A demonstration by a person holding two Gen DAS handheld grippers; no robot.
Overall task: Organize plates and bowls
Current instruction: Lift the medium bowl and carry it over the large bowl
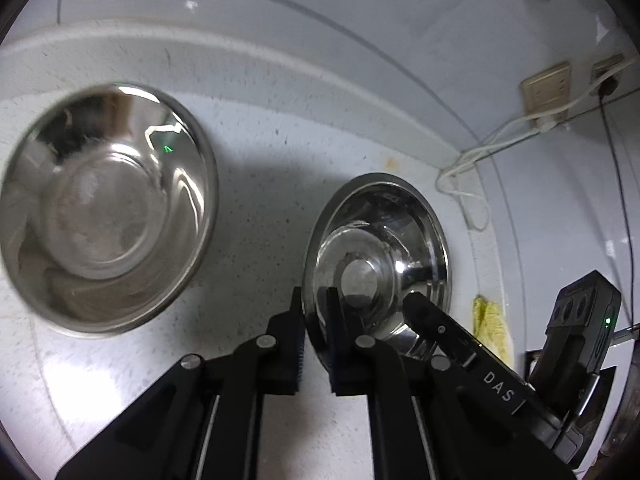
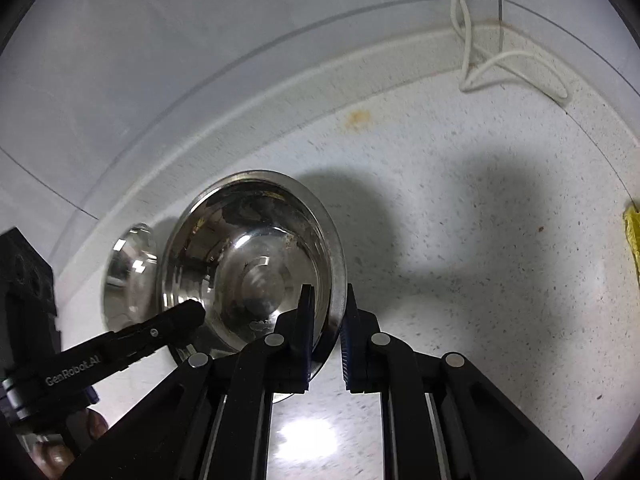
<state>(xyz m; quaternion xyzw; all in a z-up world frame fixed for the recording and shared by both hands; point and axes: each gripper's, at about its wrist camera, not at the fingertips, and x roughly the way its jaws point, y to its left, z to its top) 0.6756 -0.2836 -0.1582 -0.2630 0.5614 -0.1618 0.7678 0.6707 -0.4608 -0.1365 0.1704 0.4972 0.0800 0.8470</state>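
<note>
Gripping the small bowl [image 1: 380,256] rim with both grippers [image 1: 314,308] [image 2: 328,312] clamped, you've yet to nest it in the large bowl [image 1: 104,208] at frame left.

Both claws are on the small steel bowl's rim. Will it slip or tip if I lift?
The bowl looks polished and thin-rimmed, so it may slip in the pads. It's probably stiff and light. The left claw and right claw straddle opposite rim edges, so it should stay fairly level, though uneven lifting could tilt it.
</note>
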